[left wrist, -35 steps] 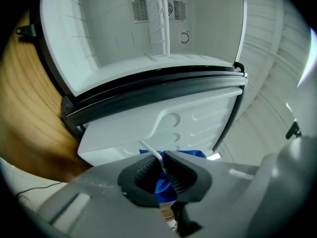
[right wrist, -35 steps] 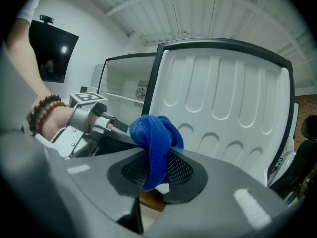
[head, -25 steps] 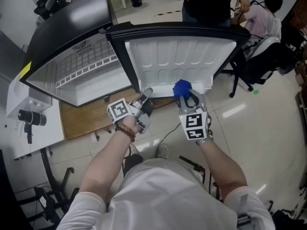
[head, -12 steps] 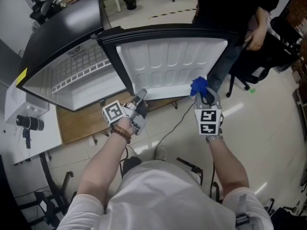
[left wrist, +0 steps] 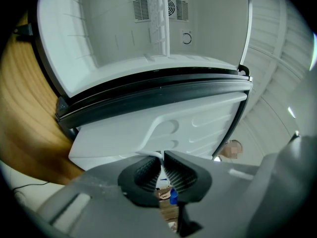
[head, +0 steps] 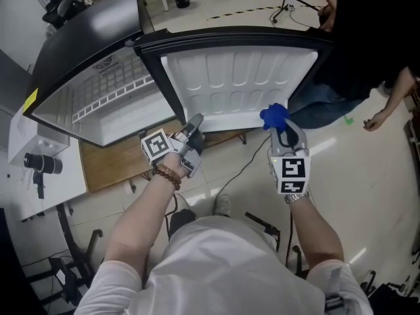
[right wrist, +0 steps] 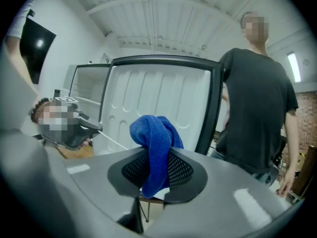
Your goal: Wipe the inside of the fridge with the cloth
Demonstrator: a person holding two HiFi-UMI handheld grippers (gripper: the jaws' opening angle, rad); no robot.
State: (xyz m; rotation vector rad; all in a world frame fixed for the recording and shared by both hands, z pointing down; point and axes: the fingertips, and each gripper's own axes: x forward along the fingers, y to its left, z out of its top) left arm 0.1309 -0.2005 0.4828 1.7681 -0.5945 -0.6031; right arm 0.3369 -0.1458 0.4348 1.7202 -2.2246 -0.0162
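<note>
**A:** Left tongs, quick?

**B:** My left tongs (left wrist: 162, 155) are closed. The pads nip a thin white lip at the lower edge of the fridge door (head: 236, 84).

**A:** Right?

**B:** My right tongs (right wrist: 157, 157) are clamped on the blue cloth (right wrist: 154, 140). It's bunched between the pads and bulges out past the tips. In the head view the cloth sits at the door's lower right corner, outside the fridge cabinet (head: 111, 107). Whether it touches the liner, can't tell.

**A:** Any writing?

**B:** Black-and-white square patterns on my left marker cube (head: 157, 146) and the right one (head: 294, 171). Yellow sticker (head: 32, 98) on the fridge's left corner, too small to read.

**A:** Hands?

**B:** Both forearms reach forward, apart. There's a bead bracelet (head: 170, 177) on my left wrist and a watch (head: 296, 196) on my right. Both tongs point at the door.
</note>
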